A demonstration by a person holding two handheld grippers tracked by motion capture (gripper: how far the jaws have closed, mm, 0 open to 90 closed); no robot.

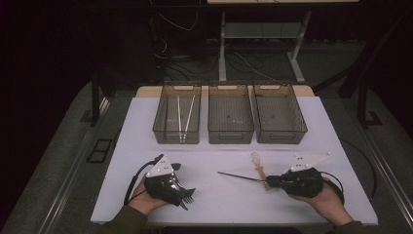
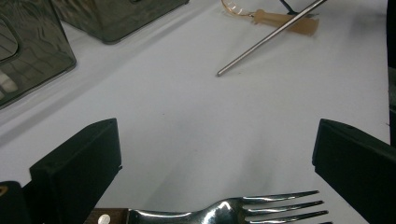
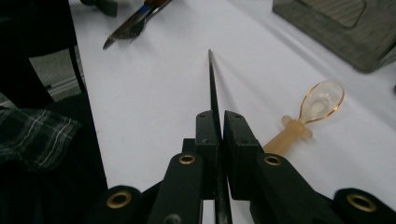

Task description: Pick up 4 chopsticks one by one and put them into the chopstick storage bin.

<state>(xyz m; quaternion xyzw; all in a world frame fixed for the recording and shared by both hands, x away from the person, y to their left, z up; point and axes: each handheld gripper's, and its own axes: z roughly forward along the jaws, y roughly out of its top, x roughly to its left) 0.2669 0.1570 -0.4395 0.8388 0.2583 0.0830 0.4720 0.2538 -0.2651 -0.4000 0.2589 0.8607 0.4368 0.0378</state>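
My right gripper (image 1: 269, 181) (image 3: 219, 119) is shut on a thin metal chopstick (image 1: 238, 176) (image 3: 213, 88) that points left, low over the white table (image 1: 219, 209). Just beside it lies an amber plastic spoon (image 1: 258, 166) (image 3: 314, 106) with a clear bowl. My left gripper (image 1: 181, 191) (image 2: 217, 140) stands open near the front left. A metal fork (image 1: 189, 199) (image 2: 233, 212) with a wooden handle lies on the table between its jaws, untouched. In the left gripper view the chopstick (image 2: 266, 39) and spoon (image 2: 285, 21) lie farther off.
Three smoky clear bins stand in a row at the back: the left bin (image 1: 158, 122) holds two metal chopsticks (image 1: 180, 114), while the middle bin (image 1: 231, 136) and right bin (image 1: 280, 138) look empty. Beyond the table, cables and table legs (image 1: 223, 58) show on the floor.
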